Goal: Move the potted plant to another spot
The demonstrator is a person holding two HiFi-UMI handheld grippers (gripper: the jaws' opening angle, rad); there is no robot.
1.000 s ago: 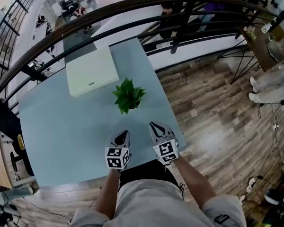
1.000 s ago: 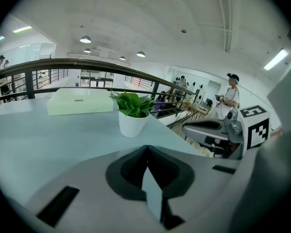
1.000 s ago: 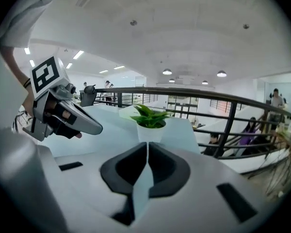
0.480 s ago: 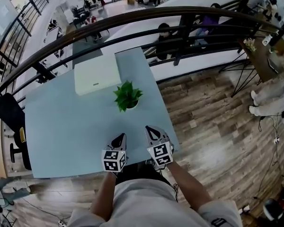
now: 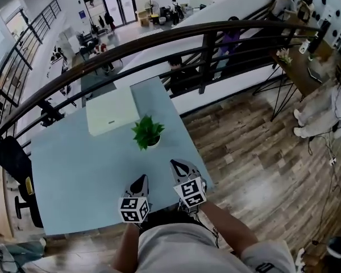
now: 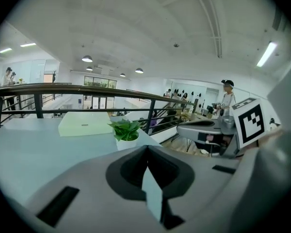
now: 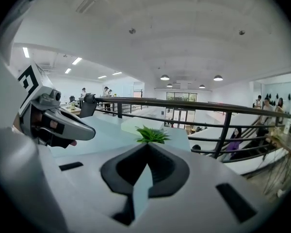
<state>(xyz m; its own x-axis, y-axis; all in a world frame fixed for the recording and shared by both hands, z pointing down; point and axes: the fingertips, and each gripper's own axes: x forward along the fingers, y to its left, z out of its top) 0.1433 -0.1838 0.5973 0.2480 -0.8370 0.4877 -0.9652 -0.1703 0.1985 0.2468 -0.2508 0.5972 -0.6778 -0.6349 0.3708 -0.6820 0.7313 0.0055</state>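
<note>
Here, seen from above, a wood-plank floor (image 5: pixel 256 152) on a raised level is bordered by a curved dark railing (image 5: pixel 131 41), with an open hall and distant people below. A pale blue table (image 5: pixel 62 164) stands with its far edge against the railing. At the bottom of the head view are the torso and forearms of the person wearing the camera.

A flat pale-green case (image 5: pixel 111 111), perhaps a box or a closed laptop, lies at the table's far edge. The potted plant (image 5: pixel 148 132), small and leafy in a white pot, stands upright just in front of the case's near right corner, close to the table's right edge.

The left gripper (image 5: pixel 141 178) and the right gripper (image 5: pixel 173 164) are held side by side above the table's near edge, each carrying a marker cube at its back. Both point forward towards the plant. Each gripper's own view shows its two jaws pressed together with nothing between them, and the plant sits ahead and untouched.

The task appears to be at its very start: this is the approach, before any contact with the pot. The next move probably calls for one gripper to spread its jaws wide enough for the pot, travel forward and down to pot level beneath the leaves, and close on the white wall. The open stretch towards the table's left edge looks like a ready destination. A grip too high would catch only foliage, and the light pot could tip.
</note>
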